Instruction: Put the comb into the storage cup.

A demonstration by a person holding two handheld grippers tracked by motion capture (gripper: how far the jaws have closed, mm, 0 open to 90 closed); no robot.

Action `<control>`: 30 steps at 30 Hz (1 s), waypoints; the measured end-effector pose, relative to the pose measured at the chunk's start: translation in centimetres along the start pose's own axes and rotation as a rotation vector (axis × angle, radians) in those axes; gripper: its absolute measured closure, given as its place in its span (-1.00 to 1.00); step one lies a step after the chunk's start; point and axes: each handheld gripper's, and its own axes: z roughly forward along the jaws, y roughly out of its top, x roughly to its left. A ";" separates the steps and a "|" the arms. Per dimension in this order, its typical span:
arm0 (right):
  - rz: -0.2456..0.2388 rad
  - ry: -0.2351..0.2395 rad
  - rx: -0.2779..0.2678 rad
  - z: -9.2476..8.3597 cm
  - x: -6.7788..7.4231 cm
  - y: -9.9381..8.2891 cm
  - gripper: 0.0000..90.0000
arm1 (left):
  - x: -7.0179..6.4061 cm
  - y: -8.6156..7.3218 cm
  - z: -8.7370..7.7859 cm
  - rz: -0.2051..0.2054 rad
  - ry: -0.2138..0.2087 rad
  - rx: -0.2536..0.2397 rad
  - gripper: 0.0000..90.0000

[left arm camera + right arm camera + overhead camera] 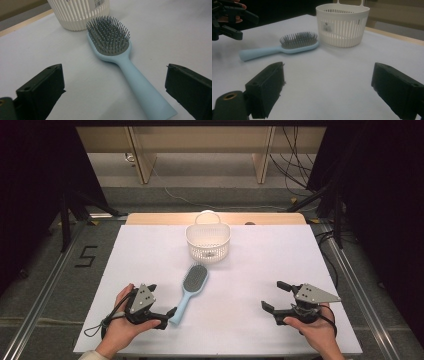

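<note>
Your left hand-held gripper (161, 306) sits by the tabletop's (260, 270) near edge, jaws spread, released, either side of the hairbrush (190, 289) handle tip without pinching. Brush lies bristles up, long axis running handle-near to head-far, aimed at the white basket (207, 241). Right hand-held gripper (275, 296) open, empty. White tabletop; grey floor.

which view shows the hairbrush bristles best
The left gripper view: the hairbrush lies close, its bristles sharp. The right gripper view shows it side-on, farther off, near the basket. The high view shows it whole but small, bristles a grey patch.
</note>
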 end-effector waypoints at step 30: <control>0.004 -0.006 0.006 0.1 0.0 -0.1 -0.72 | -3.3 1.8 2.3 0.013 -0.106 0.154 0.99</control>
